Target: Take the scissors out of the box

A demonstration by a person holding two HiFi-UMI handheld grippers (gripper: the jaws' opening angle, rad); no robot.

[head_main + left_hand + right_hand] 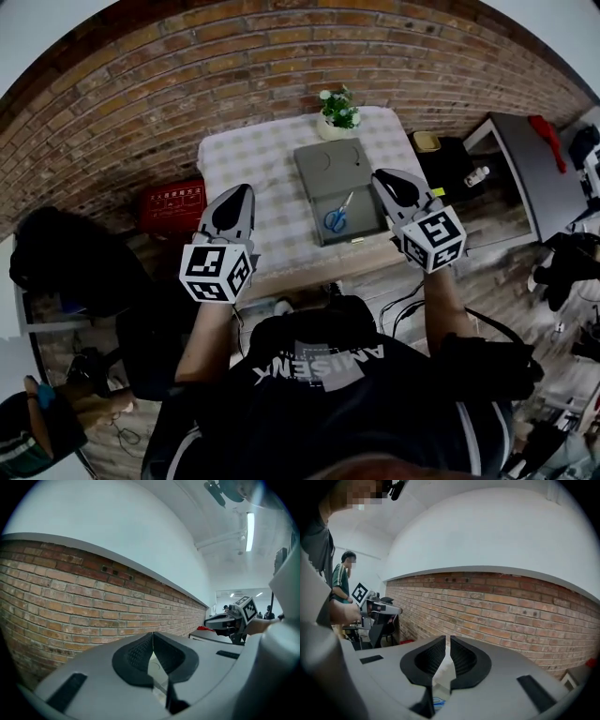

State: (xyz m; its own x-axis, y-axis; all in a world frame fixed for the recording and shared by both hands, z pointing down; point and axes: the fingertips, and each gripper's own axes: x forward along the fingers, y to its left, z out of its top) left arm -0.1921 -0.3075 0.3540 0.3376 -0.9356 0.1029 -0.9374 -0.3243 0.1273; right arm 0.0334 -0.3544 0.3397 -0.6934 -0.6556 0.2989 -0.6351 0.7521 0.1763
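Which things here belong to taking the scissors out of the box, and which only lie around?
For the job: scissors, grey box, left tool, right tool, both shut and empty.
Just lying about: potted plant, red case, small yellow tray.

The place looks like an indoor lab or workshop room set up for recording work, not a home. A long bare brick wall (281, 56) runs behind a small surface (239, 155) covered with a checked cloth, and a potted plant (338, 112) stands at its far edge. Above the brick the wall is plain white, and strip lights (250, 524) hang from the white ceiling. Loose cables (405, 302) trail over the floor. A red case (173, 206) sits by the wall, and a grey desk (525, 164) stands to the right. Another person (342, 576) stands farther down the room.
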